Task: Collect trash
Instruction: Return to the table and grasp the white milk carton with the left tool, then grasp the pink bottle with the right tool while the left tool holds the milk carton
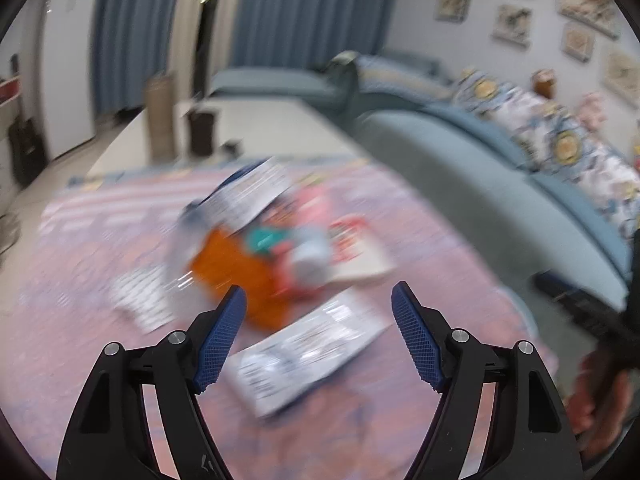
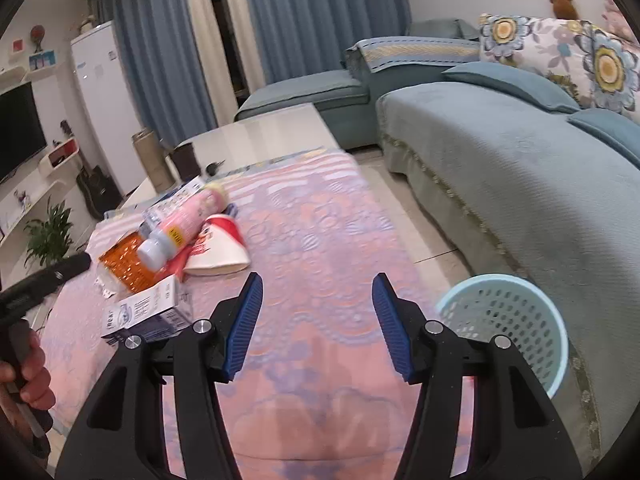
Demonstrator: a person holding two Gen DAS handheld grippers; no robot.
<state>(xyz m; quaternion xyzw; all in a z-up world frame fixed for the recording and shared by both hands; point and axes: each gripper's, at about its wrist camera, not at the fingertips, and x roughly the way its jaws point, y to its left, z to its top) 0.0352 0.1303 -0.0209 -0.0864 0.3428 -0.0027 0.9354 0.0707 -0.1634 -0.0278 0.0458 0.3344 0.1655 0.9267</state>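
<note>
Bench under pink patterned cloth, pale blue basket on the floor just beside it, by the sofa; trash pile heaped mid-bench: orange wrapper, pink bottle, white box nearest. Left gripper and right gripper both spread apart, empty. Step judged: approach to first pick; next, lowering left gripper onto white box, closing.

A blue-grey sofa with floral cushions runs along the right of a low table draped in a pink patterned cloth. Blue curtains hang behind. A television, white fridge and what appears to be a guitar stand left.
</note>
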